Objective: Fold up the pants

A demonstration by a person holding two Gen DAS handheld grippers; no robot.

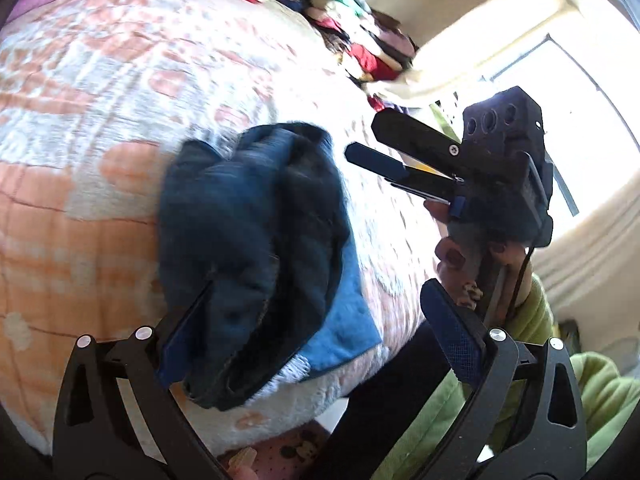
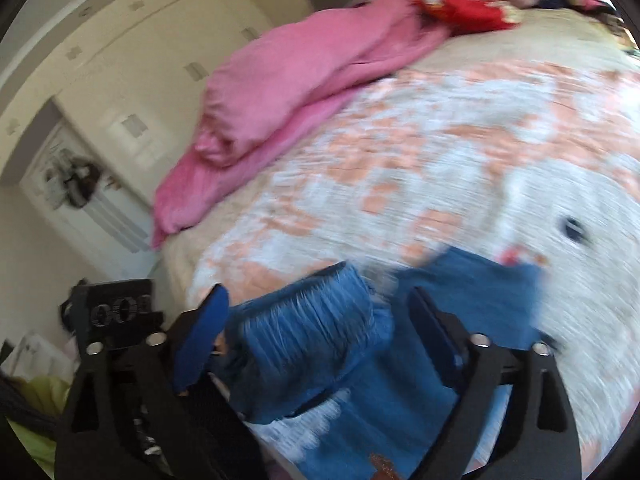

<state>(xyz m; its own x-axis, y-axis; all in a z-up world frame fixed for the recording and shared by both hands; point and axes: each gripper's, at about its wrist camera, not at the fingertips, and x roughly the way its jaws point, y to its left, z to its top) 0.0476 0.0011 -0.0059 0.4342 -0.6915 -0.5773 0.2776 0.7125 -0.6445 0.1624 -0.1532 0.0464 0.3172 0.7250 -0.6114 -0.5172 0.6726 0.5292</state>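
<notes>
Blue denim pants (image 1: 256, 248) lie bunched in a folded heap on the peach-and-white bedspread (image 1: 100, 120) near the bed's front edge. My left gripper (image 1: 320, 332) is open, its jaws wide apart, with the pants heap between them and against the left finger (image 1: 180, 344). The right gripper (image 1: 372, 140) shows in the left wrist view, just right of the pants. In the right wrist view the pants (image 2: 320, 340) lie between the wide-open jaws of my right gripper (image 2: 316, 320), blurred by motion. The left gripper's body (image 2: 116, 312) shows at lower left.
A pink blanket (image 2: 300, 80) lies across the far side of the bed. A pile of mixed clothes (image 1: 360, 40) sits at the bed's far corner. A bright window (image 1: 560, 80) is to the right. A wardrobe and door (image 2: 80, 160) stand beyond the bed.
</notes>
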